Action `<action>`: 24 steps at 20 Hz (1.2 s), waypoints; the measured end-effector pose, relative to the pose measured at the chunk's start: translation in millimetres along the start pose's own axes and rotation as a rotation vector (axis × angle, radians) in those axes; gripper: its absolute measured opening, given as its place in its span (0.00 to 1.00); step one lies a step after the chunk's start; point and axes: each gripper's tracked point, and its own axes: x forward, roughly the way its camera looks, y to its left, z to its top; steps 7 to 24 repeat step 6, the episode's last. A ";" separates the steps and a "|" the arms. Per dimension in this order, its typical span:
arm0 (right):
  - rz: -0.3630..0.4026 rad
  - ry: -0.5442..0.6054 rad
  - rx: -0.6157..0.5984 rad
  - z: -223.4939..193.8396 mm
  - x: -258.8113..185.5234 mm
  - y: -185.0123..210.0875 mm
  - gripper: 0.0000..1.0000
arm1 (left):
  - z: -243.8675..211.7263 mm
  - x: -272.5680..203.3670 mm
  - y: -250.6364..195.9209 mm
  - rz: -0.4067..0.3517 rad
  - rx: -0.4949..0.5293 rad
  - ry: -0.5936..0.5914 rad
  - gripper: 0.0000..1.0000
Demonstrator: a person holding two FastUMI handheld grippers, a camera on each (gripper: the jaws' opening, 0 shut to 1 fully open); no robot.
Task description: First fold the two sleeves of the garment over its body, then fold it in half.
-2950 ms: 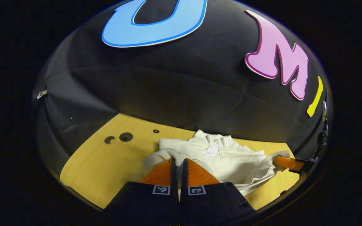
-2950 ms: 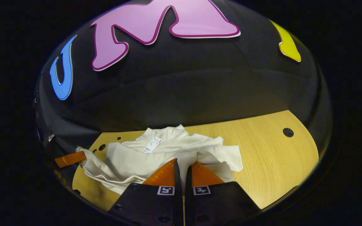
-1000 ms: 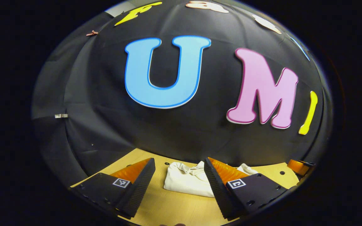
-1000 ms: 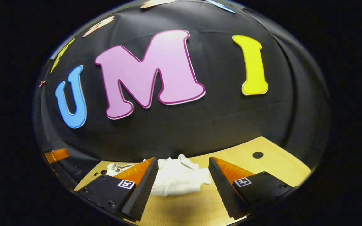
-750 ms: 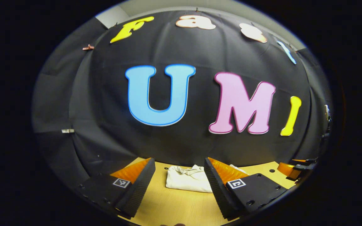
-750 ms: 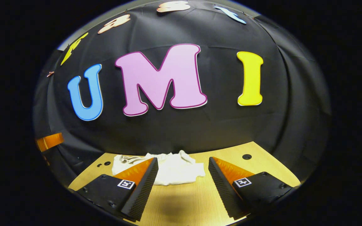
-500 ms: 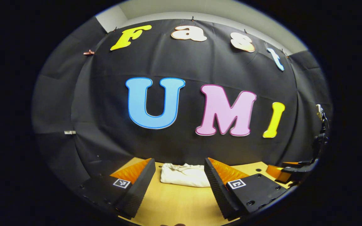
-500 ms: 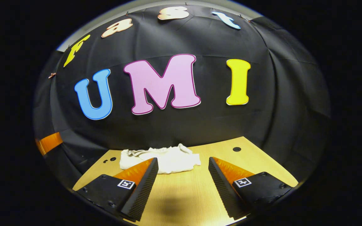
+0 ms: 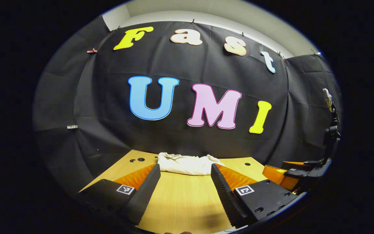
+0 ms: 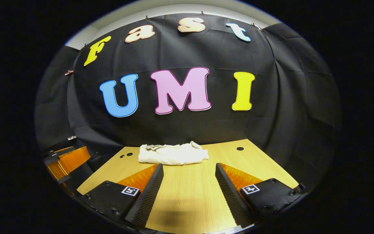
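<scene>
A white garment lies folded into a compact bundle at the far side of the wooden table, near the black cloth wall. It appears in the right gripper view too, the garment lying low and flat. My left gripper is open with nothing between its fingers, well back from the garment. My right gripper is open and empty as well, equally far back. In the left gripper view the right gripper is at the far right edge. In the right gripper view the left gripper is at the far left.
The table has small round holes near its far corners, and more holes left of the garment. The black cloth wall stands right behind the table's far edge.
Both grippers let go of the garment, opened, and pulled back toward the table's near edge. The garment now lies folded and looks smaller and farther away.
</scene>
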 end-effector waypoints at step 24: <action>-0.059 0.002 -0.051 -21.7 -28.5 -24.9 0.98 | -7.8 -13.3 2.1 0.006 0.030 0.011 0.97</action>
